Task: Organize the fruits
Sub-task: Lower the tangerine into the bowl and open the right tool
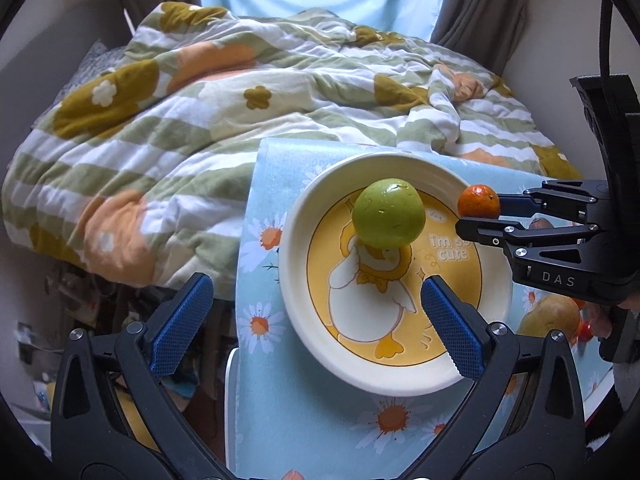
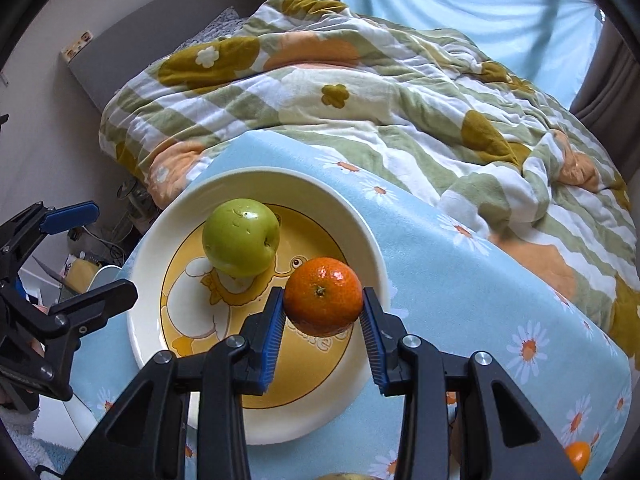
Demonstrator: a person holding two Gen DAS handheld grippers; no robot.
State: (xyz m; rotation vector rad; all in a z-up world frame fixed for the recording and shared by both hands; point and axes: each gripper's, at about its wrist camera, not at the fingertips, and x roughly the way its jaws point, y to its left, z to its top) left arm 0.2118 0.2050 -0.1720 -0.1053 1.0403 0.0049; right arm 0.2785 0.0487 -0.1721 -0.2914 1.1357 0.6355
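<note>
A cream plate (image 1: 296, 280) (image 2: 148, 292) with a yellow duck picture sits on a blue daisy cloth. A green apple (image 1: 388, 214) (image 2: 240, 238) rests in the plate. My right gripper (image 2: 323, 312) (image 1: 480, 214) is shut on a small orange (image 2: 323, 294) (image 1: 479, 201) and holds it above the plate's right rim. My left gripper (image 1: 316, 316) (image 2: 92, 252) is open and empty, hovering over the plate's near left side.
The blue daisy cloth (image 1: 280, 420) (image 2: 460, 280) covers a small table against a bed with a flowered quilt (image 1: 180, 140) (image 2: 360, 92). More fruit lies on the cloth at the right (image 1: 548, 320), and another orange lies there too (image 2: 578, 454). Clutter lies on the floor at the left.
</note>
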